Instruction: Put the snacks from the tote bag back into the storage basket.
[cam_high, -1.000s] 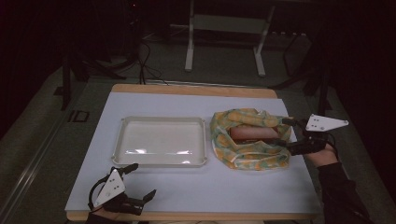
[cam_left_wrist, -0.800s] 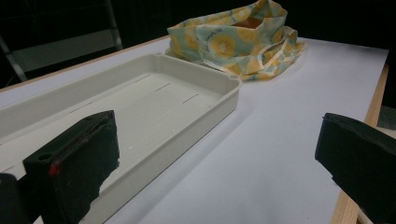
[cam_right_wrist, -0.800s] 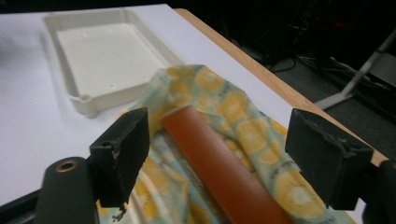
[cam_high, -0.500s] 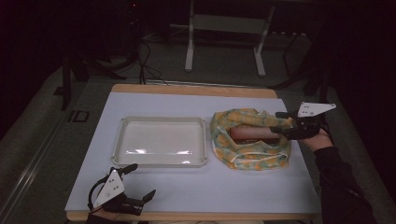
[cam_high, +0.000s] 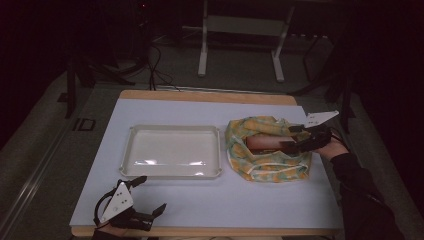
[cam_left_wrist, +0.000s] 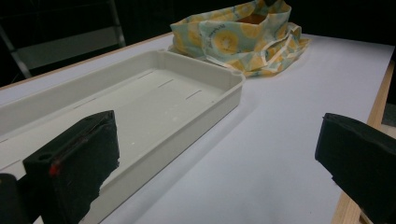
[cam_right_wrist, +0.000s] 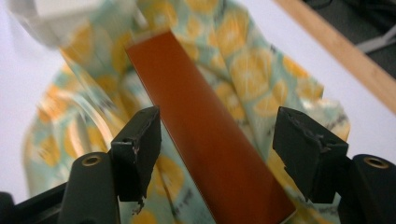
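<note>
The right gripper hangs over the right side of the lemon-print cloth bag, its fingers wide and set either side of the long red-brown box that lies in the bag's open mouth, not yet touching it. The likely trouble is the cloth: if the fingers close low, they may pinch a fold along with the box and drag the whole bag across the worktop. The box also runs at a slant between the fingers, so an off-centre grip may let it swing. The left gripper rests wide and empty at the near left edge, just in front of the empty white tray.
</note>
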